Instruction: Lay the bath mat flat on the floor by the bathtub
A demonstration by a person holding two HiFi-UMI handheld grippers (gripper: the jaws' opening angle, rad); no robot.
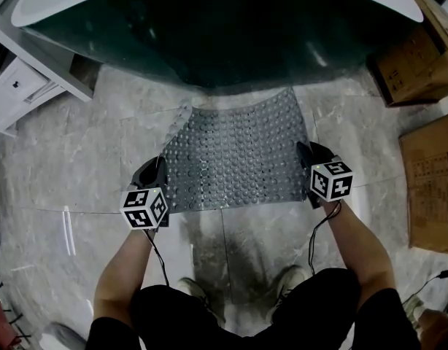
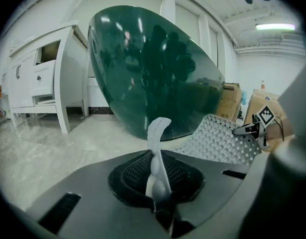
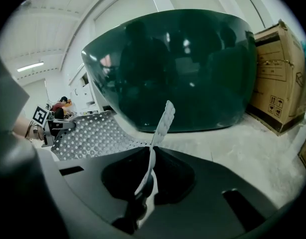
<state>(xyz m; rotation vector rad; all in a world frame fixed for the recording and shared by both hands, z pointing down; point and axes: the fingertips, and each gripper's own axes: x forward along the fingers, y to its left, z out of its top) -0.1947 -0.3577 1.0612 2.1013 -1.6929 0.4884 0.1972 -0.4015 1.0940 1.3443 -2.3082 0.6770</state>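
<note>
A clear grey bath mat (image 1: 238,155) with rows of round bumps hangs stretched between my two grippers, just above the marble floor (image 1: 85,173) in front of the dark green bathtub (image 1: 224,28). My left gripper (image 1: 160,175) is shut on the mat's near left edge, and that edge (image 2: 157,153) stands up between its jaws. My right gripper (image 1: 306,159) is shut on the near right edge, seen as a thin strip (image 3: 158,133) in the right gripper view. The mat's far edge (image 1: 238,100) reaches the foot of the tub.
A white cabinet (image 1: 27,79) stands at the left of the tub. Cardboard boxes (image 1: 417,64) sit at the right, with a flat one (image 1: 432,184) nearer me. My shoes (image 1: 282,283) are just behind the mat. Cables (image 1: 435,275) trail at the lower right.
</note>
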